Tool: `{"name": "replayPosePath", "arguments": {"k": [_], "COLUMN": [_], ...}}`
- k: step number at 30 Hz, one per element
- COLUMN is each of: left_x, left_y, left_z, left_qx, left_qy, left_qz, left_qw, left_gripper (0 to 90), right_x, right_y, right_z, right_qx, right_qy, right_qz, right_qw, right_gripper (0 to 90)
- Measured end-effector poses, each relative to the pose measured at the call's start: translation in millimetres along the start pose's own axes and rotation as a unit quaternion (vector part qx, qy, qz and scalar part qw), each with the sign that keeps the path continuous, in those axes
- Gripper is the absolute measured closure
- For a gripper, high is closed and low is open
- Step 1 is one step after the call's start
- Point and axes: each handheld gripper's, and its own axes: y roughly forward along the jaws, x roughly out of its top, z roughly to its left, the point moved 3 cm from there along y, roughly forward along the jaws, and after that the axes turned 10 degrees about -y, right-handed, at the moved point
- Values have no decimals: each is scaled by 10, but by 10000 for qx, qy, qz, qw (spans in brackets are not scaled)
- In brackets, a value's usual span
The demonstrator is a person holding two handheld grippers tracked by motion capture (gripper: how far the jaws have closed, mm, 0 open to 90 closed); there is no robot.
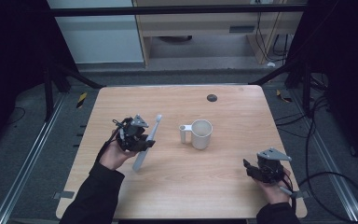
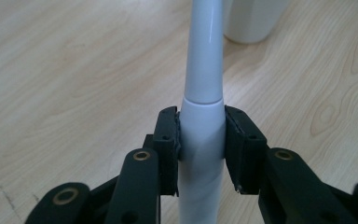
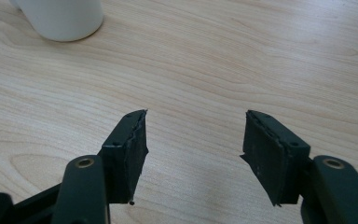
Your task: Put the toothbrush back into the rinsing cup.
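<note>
In the high view you are holding the white electric toothbrush [image 1: 147, 142] slanted over the bench [image 1: 177, 196] in your left hand-held gripper [image 1: 142, 140], left of the white cup [image 1: 201, 134]; the carrying step looks under way. In the left gripper view the pads [image 2: 168, 140] are pinching the toothbrush's body, so next you are likely needing to stand it upright over the cup's mouth. In the right gripper view your right hand-held gripper [image 3: 193, 154] is waiting wide apart and empty.

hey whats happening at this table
A person works at a wooden table with a gripper in each hand. The left gripper has its jaws clamped on the handle of a white electric toothbrush, held at a slant with its lower end near the tabletop. A white mug stands near the middle of the table. The right gripper is open with nothing in it, near the table's right front corner.
</note>
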Motion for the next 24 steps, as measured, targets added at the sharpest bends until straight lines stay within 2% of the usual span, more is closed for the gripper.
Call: {"name": "replayPosePath", "arguments": {"k": [5,10,13,17,19,24], "left_x": [62,120,167,244,290,396], "left_y": [-94,-158,-196,-241,-246,-241], "left_z": [12,8,-12,-48,-68,-133], "left_qx": [85,132,134,117,76,35], "left_qy": [-60,-120,-147,-176,-181,-184], "left_qz": [-463,-946,-1258,-1694,-1796,-2142], "left_qw": [9989,9954,9918,9853,9835,9766], "left_gripper": [666,666,666,666,666,666], "right_x": [0,0,1,3,2,0], "right_y": [-2,-6,-6,-7,-6,-7], "right_z": [-1,0,1,3,4,-3], "right_qx": [-5,-4,-1,9,10,-17], "right_qy": [5,27,27,19,21,-10], "right_qz": [-1,4,0,-17,-16,-54], "right_qw": [10000,10000,10000,10000,10000,10000], "right_gripper": [397,397,399,400,400,399]}}
